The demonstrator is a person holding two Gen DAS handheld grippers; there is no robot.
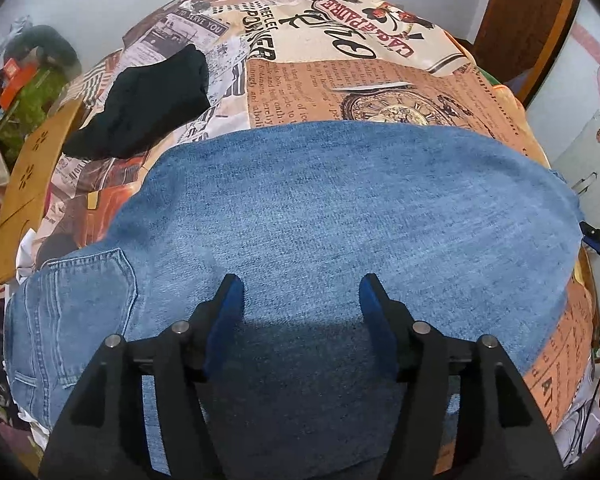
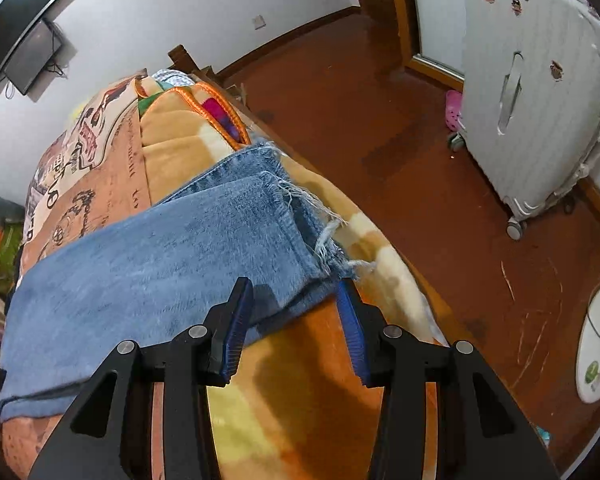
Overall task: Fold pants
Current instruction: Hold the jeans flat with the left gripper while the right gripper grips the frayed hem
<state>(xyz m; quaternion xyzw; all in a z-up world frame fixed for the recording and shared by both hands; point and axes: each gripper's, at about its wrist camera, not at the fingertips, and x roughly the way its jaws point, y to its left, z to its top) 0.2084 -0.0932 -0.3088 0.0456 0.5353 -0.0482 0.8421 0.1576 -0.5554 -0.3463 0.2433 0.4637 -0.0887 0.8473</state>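
The jeans (image 1: 340, 216) lie flat across the bed (image 1: 380, 80), legs stacked one on the other, and your left claw (image 1: 302, 292) hangs right over the middle of the denim, jaws spread wide with nothing between them but a shadow on the cloth. The back pocket (image 1: 88, 284) and waistband end sit off to the left of that claw, spilling toward the bed's edge.

Over on the other side, your right claw (image 2: 294, 296) is at the frayed hem (image 2: 320, 232), jaws apart, the corner of the leg lying just between and ahead of the two blue pads (image 2: 238, 336). It isn't gripping; whether a pad touches the cloth you can't tell from here. This claw points along the bed's edge, tilted over the orange-and-yellow blanket (image 2: 300, 380) under the hems.

The left view gives you what the right cannot: the newspaper-print bedcover (image 1: 340, 48) beyond the jeans and a black garment (image 1: 148, 100) lying well apart at the far left. It also catches a sliver of your right claw at its right edge. The right view alone shows the red floor (image 2: 380, 120), a white suitcase (image 2: 540, 100) standing by the wall, and a dark screen (image 2: 16, 24) mounted high on the left.
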